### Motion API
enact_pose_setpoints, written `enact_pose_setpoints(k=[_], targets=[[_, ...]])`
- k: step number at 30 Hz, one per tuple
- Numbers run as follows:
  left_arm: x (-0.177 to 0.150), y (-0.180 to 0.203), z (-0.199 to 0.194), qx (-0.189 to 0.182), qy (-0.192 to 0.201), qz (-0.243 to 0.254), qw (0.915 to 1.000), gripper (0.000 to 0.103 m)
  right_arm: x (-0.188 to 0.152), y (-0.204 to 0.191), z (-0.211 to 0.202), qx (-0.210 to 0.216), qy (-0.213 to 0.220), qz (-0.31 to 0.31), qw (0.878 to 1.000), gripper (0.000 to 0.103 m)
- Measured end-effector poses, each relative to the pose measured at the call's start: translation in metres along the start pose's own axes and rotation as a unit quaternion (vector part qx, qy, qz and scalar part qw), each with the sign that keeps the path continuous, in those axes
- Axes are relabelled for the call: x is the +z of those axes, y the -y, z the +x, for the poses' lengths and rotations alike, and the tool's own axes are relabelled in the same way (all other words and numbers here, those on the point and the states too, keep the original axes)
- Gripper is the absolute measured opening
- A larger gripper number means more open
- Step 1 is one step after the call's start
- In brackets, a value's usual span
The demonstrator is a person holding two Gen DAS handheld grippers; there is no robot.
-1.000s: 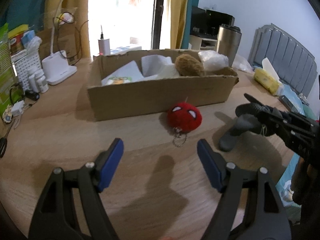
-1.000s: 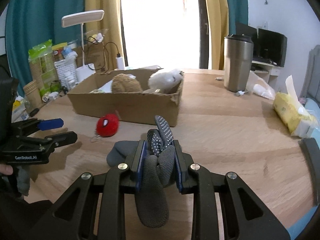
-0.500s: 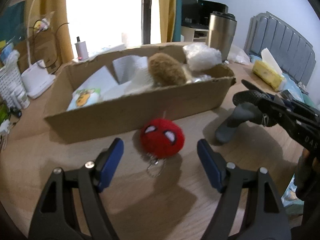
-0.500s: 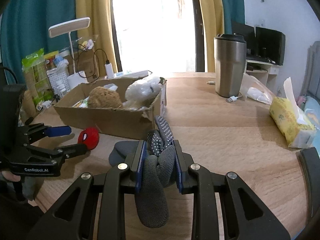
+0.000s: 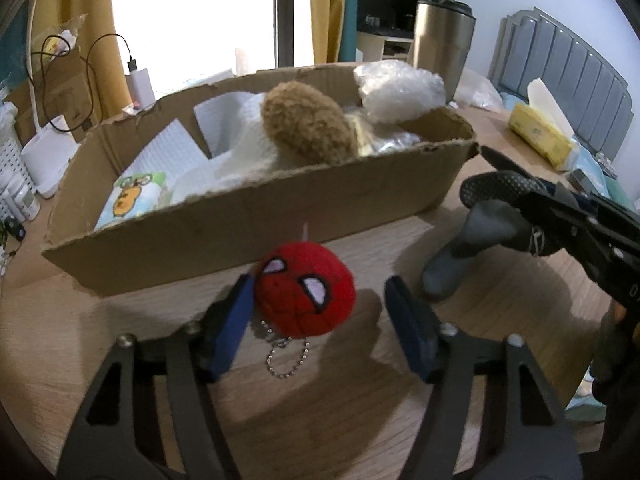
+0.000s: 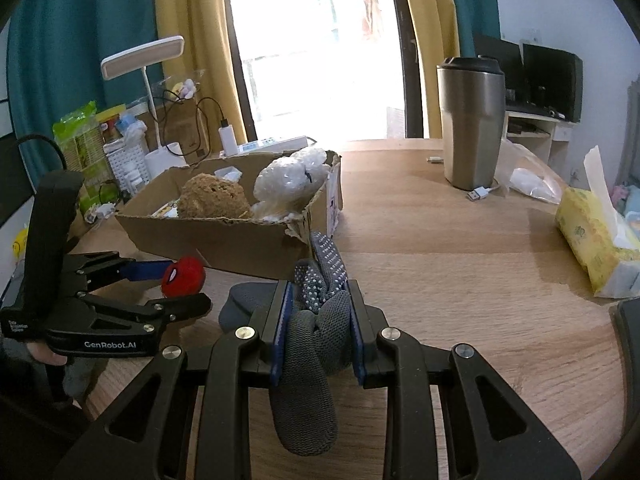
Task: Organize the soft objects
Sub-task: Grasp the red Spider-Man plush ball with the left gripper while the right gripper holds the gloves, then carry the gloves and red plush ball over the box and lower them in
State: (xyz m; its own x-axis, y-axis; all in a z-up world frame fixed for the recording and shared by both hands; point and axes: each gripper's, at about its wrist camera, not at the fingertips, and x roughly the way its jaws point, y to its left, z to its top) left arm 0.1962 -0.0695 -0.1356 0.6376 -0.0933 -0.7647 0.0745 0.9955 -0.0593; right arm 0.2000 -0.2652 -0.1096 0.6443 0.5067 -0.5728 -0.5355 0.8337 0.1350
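A red plush ball with white eyes and a bead chain (image 5: 306,290) lies on the wooden table just in front of a cardboard box (image 5: 280,220). My left gripper (image 5: 320,316) is open around the plush, its left pad touching it. It also shows in the right wrist view (image 6: 160,284), with the plush (image 6: 183,276) between its fingers. My right gripper (image 6: 318,320) is shut on a grey dotted glove (image 6: 316,320), held above the table right of the box. The box holds a brown plush (image 5: 308,124), bubble wrap (image 5: 400,90) and white soft items.
A steel tumbler (image 6: 472,124) stands far right of the box. A yellow tissue pack (image 6: 596,236) lies at the right edge. A white lamp (image 6: 152,100), chargers and small containers crowd the far left. A USB cable (image 6: 480,194) lies by the tumbler.
My left gripper has moved forward to the red plush and now brackets it. My right gripper has kept its hold on the glove and shifted slightly toward the box.
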Motion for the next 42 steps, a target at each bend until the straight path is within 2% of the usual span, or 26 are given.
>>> enact_pose_setpoints(k=[2,3,8,15,20,30,42], targets=[[0.000,-0.001,0.002,-0.004,-0.005,-0.001,1.0000,0.053,0.000,0.000,0.001,-0.002,-0.002,0.000,1.000,0.027],[0.000,-0.003,0.003,-0.007,-0.008,-0.003,0.9999,0.048,0.000,-0.001,0.002,-0.004,-0.004,-0.002,1.000,0.027],[-0.002,-0.007,-0.001,-0.017,0.000,-0.008,0.9998,0.044,0.001,-0.003,0.004,-0.015,-0.012,-0.009,1.000,0.027],[-0.006,-0.018,-0.019,-0.029,0.023,-0.010,0.9993,0.043,0.004,-0.010,0.003,-0.025,-0.020,-0.016,0.999,0.027],[-0.011,-0.038,-0.036,-0.034,0.038,-0.030,0.9983,0.043,0.013,-0.022,-0.003,-0.022,-0.013,-0.025,0.999,0.027],[-0.025,-0.080,-0.075,-0.039,0.082,-0.066,0.9936,0.043,0.041,-0.069,-0.017,-0.011,0.014,-0.062,0.998,0.027],[-0.030,-0.130,-0.104,-0.034,0.118,-0.111,0.9862,0.043,0.073,-0.116,-0.010,0.010,0.032,-0.104,0.994,0.027]])
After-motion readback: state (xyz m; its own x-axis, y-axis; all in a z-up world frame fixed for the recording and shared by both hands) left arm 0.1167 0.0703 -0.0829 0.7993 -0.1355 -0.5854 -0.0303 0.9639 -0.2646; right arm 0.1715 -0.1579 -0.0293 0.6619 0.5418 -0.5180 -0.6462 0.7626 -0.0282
